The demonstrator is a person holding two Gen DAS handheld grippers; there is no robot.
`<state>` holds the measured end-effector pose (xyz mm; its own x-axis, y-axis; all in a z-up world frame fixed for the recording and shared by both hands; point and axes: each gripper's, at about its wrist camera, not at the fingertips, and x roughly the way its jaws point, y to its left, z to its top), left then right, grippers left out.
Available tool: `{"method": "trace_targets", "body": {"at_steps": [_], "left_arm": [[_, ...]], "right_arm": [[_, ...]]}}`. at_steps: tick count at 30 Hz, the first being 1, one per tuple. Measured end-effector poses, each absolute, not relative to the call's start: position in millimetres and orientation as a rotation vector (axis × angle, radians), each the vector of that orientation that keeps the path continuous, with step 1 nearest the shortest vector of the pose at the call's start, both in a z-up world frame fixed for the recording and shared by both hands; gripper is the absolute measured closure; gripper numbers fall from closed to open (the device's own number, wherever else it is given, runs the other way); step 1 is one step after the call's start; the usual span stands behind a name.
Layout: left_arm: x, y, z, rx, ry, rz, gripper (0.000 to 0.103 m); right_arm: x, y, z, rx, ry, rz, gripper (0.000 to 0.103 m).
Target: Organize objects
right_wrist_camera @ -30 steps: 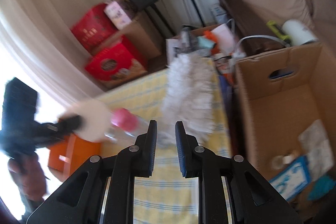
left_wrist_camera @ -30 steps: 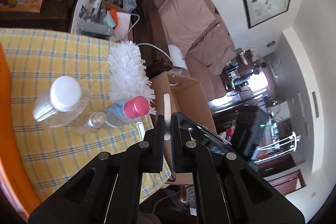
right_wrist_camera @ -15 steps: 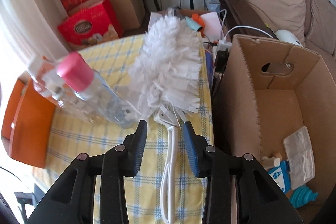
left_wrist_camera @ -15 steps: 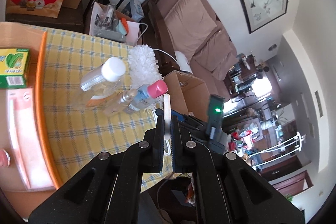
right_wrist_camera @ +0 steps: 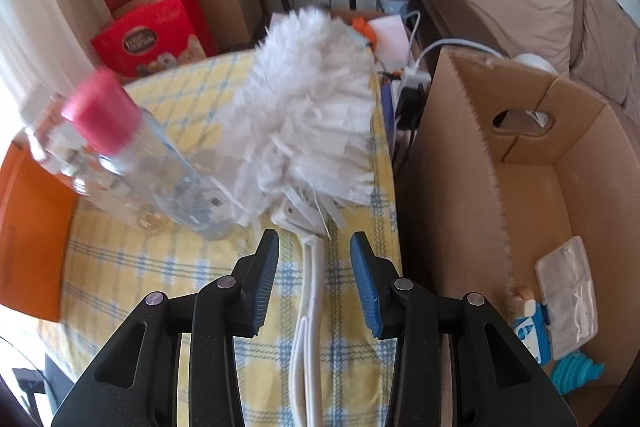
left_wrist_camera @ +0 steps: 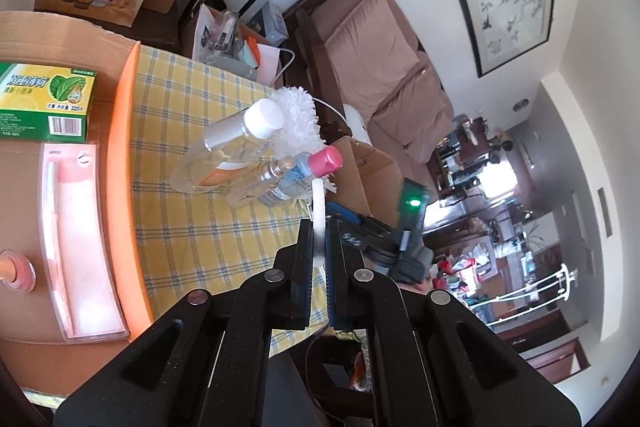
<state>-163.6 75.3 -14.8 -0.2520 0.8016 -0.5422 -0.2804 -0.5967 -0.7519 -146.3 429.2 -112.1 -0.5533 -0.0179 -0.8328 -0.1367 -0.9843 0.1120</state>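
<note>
My left gripper (left_wrist_camera: 318, 227) is shut on a thin pale flat stick (left_wrist_camera: 319, 205), held above the yellow checked tablecloth (left_wrist_camera: 192, 227). On the cloth stand a clear bottle with a white cap (left_wrist_camera: 232, 147), a small glass bottle (left_wrist_camera: 268, 177) and a pink-capped bottle (left_wrist_camera: 312, 171), with a white fluffy duster (left_wrist_camera: 294, 115) behind them. My right gripper (right_wrist_camera: 314, 259) is open, its jaws on either side of the duster's white handle (right_wrist_camera: 310, 291). The duster head (right_wrist_camera: 308, 115) and the pink-capped bottle (right_wrist_camera: 132, 151) lie just ahead of it.
An open cardboard box (right_wrist_camera: 520, 195) stands right of the table, holding a clear plastic case (right_wrist_camera: 568, 291) and blue items (right_wrist_camera: 576, 375). An orange-edged tray (left_wrist_camera: 120, 155) at left holds a green box (left_wrist_camera: 46, 103) and a pink packet (left_wrist_camera: 76, 247). A sofa (left_wrist_camera: 384, 67) lies behind.
My right gripper has opened wider and moved forward so its jaws straddle the duster handle. My left gripper has drawn back and left with the stick, bringing the tray into view.
</note>
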Motion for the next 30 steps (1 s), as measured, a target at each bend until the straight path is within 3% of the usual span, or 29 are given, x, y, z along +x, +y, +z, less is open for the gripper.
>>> {"method": "trace_targets", "body": {"at_steps": [12, 22, 26, 30], "left_arm": [[-163, 66, -16, -1.253, -0.7, 1.93, 0.098], [-162, 38, -12, -1.234, -0.727, 1.97, 0.098], [-162, 24, -13, -1.228, -0.752, 1.983, 0.098], [-163, 13, -13, -1.222, -0.77, 1.989, 0.098]], "right_arm": [[-148, 390, -34, -1.233, 0.374, 2.933, 0.065], [-179, 360, -41, -1.277, 0.272, 2.925, 0.065], [-184, 355, -51, -1.295, 0.239, 2.896, 0.073], [-184, 357, -52, -1.266, 0.228, 2.881, 0.074]]}}
